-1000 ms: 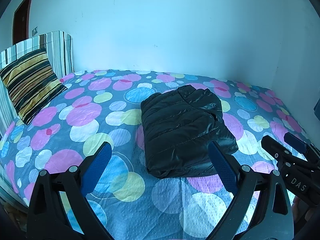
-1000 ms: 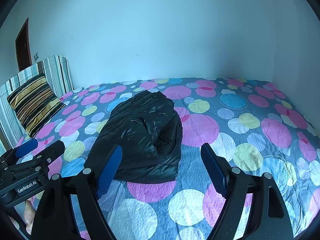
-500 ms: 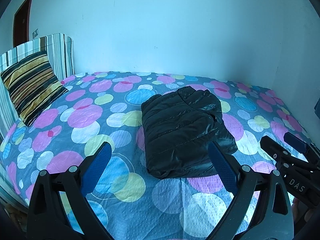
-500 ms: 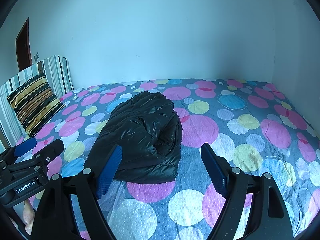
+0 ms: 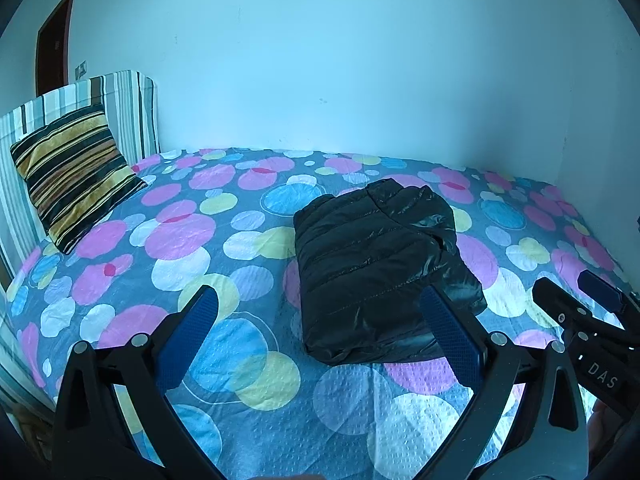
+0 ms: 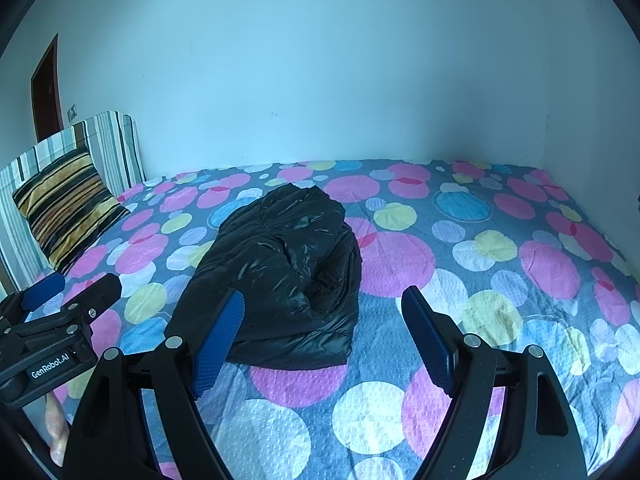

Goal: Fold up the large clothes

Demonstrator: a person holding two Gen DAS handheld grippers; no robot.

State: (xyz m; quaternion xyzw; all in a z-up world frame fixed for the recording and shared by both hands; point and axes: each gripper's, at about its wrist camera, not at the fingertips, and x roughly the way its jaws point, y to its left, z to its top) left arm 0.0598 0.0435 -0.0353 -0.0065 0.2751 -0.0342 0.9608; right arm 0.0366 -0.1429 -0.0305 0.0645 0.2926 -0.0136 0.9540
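A black puffer jacket (image 5: 376, 268) lies folded into a compact rectangle on the polka-dot bed sheet (image 5: 200, 248). It also shows in the right wrist view (image 6: 280, 280). My left gripper (image 5: 320, 316) is open and empty, held above the near part of the bed just in front of the jacket. My right gripper (image 6: 324, 312) is open and empty, also just short of the jacket's near edge. The right gripper shows at the right edge of the left wrist view (image 5: 576, 308); the left gripper shows at the left edge of the right wrist view (image 6: 68, 292).
A striped brown and yellow cushion (image 5: 72, 172) leans on a striped headboard (image 5: 124, 108) at the far left. Plain walls close the bed at the back and right. A dark door (image 5: 52, 36) stands behind the headboard.
Both grippers have drawn back and risen slightly, so the jacket sits a little lower and farther in view. The jacket has not moved. Both jaws stay open.
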